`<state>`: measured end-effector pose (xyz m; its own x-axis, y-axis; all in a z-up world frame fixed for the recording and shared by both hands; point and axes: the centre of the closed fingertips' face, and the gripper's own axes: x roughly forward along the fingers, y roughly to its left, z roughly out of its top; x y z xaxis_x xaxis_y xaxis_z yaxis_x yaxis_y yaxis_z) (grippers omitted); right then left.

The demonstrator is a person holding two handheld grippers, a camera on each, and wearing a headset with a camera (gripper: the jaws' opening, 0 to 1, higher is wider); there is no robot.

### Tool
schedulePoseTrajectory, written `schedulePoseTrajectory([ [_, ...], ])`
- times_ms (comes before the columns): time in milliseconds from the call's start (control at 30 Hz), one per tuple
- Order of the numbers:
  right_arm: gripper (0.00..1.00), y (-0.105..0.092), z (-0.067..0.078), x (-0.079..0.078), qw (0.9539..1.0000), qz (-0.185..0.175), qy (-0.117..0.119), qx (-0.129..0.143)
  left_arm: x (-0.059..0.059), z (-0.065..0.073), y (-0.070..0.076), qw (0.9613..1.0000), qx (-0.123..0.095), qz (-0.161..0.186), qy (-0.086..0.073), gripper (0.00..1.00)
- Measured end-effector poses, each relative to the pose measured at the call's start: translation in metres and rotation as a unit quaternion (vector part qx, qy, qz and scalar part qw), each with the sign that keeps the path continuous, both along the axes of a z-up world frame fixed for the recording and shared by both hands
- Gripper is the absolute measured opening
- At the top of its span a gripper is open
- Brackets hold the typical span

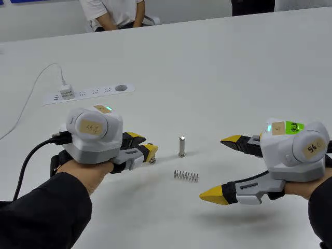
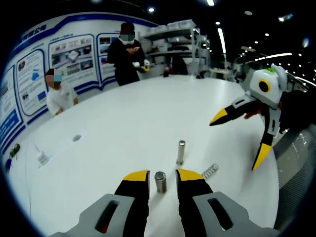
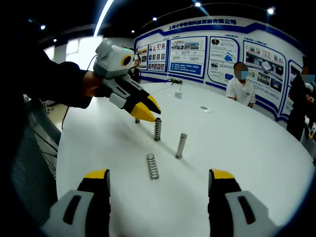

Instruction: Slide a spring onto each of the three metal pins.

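1. The left claw is sitting narrowly parted, clenching nothing, its tips flanking an upright spring-covered pin with a gap on each side.
2. The right claw is hovering released, jaws spread wide, over the worktop.
3. A bare pin is standing upright between the claws.
4. A loose spring is lying flat on the worktop near that pin — not touching it.

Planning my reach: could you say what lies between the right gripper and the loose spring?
Bare table alone separates right gripper and spring, per the head view.
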<state>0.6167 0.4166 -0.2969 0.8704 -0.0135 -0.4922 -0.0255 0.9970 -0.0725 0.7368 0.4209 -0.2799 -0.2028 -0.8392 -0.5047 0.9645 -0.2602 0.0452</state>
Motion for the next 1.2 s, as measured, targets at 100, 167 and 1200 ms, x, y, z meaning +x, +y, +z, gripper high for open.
schedulePoseTrajectory([
  [100, 0.83, 0.0, 0.0, 0.0, 1.0, 0.001, 0.0, 0.0, 0.0, 0.002, 0.001, 1.0, -0.002, -0.002, -0.001, 0.22],
  [167, 0.83, 0.001, 0.0, 0.0, 1.0, 0.001, 0.001, 0.0, 0.0, 0.003, 0.002, 1.0, -0.003, -0.003, -0.001, 0.22],
  [1200, 0.83, -0.001, 0.0, 0.0, 1.0, -0.002, 0.0, -0.001, -0.047, 0.007, 0.008, 0.9938, 0.01, -0.107, -0.031, 0.2],
])
